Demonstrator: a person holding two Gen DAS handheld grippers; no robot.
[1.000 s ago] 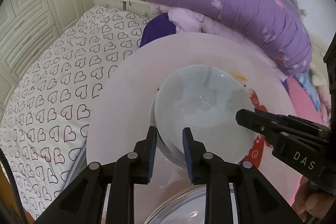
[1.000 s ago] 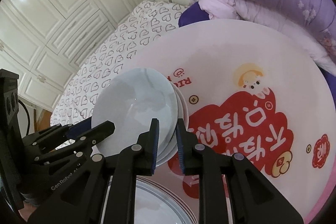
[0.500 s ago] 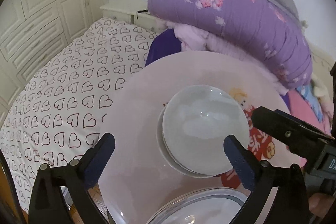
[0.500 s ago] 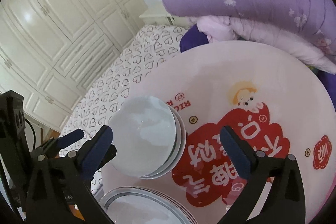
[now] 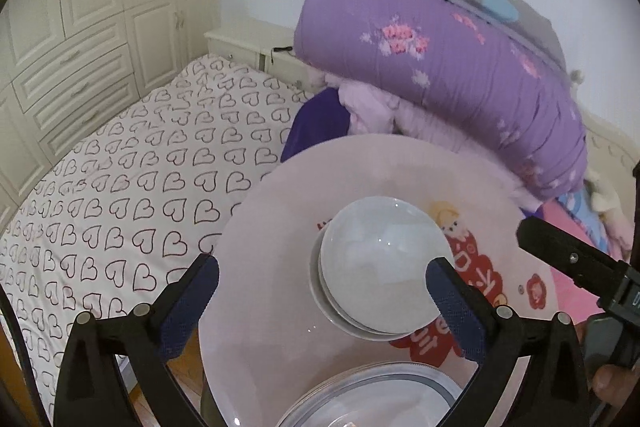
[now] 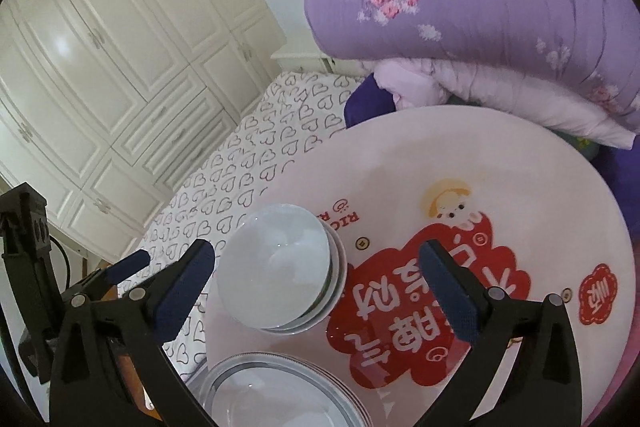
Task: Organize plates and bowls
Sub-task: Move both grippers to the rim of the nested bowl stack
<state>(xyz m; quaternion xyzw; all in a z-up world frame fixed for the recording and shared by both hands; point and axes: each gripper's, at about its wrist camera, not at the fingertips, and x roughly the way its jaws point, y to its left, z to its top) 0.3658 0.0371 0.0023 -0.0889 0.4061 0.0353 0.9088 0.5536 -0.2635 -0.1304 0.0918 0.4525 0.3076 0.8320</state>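
White bowls sit stacked on a round pink table, plates nearby. Left gripper and right gripper both gape, holding nothing.

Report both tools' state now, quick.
Left tool: open, holding nothing.
Right tool: open, holding nothing.

White bowls sit nested, mouths up, on the table's left part. Nearer its front edge lie stacked plates (grey-rimmed, partly cut off).
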